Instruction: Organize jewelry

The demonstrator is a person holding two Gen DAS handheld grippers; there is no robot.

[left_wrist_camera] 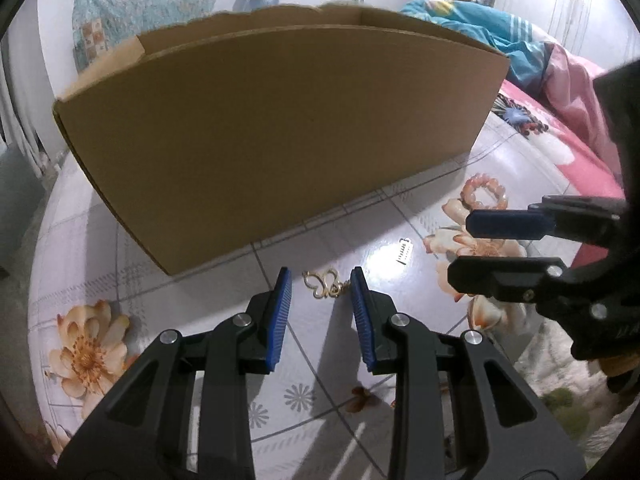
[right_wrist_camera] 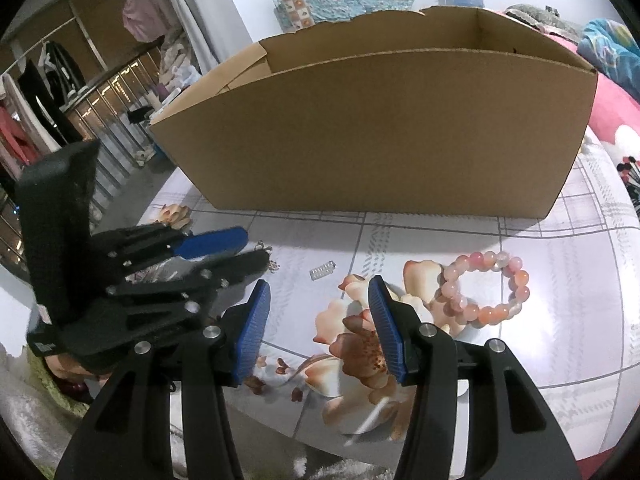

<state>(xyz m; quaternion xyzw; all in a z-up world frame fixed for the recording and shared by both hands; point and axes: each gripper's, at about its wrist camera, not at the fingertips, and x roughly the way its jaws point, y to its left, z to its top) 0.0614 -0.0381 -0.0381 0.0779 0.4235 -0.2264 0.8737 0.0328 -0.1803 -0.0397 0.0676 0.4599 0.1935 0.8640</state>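
You have a plain brown cardboard box point(left_wrist_camera: 280, 128) on a white tablecloth point(left_wrist_camera: 340, 392) printed with grey check lines and peach-orange flowers. Your bracelet point(right_wrist_camera: 486, 294) is pink and orange beads; the butterfly pendant point(left_wrist_camera: 322, 283) is gold; the small clip point(left_wrist_camera: 403, 252) is silvery white. Both the left gripper point(left_wrist_camera: 320, 292) and the right gripper point(right_wrist_camera: 318, 300) are black with ribbed blue pads point(left_wrist_camera: 280, 312). The bedding point(left_wrist_camera: 560, 92) is pink and turquoise

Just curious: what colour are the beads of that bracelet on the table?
Pink and orange, some paler; the bead bracelet shows best in the right wrist view.
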